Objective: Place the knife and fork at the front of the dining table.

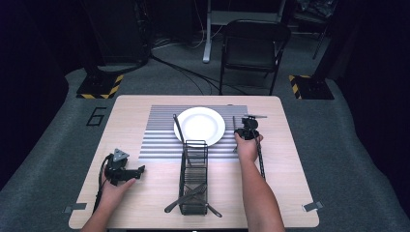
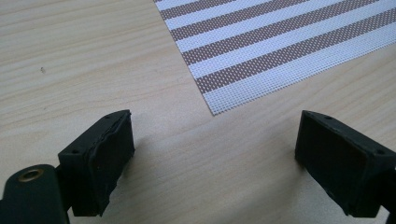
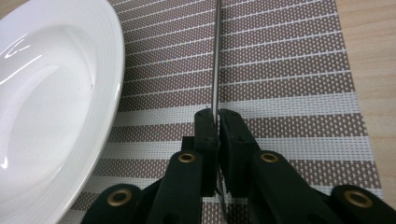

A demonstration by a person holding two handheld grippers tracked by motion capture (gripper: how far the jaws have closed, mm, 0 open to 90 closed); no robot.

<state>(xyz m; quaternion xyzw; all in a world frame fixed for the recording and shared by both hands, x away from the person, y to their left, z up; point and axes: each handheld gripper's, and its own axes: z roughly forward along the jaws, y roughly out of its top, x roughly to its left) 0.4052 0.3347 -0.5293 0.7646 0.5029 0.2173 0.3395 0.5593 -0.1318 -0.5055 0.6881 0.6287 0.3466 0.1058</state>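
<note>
Two hand-held grippers work over the pale wooden tabletop. At near left, the left hand-held gripper rests with its jaws wide apart and nothing between them, just short of the near left corner of the striped woven placemat. At centre stand a black wire cutlery basket and, beyond it, a round white ceramic plate. Right of the plate, the right hand-held gripper is clamped on a thin silver metal utensil lying over the placemat.
</note>
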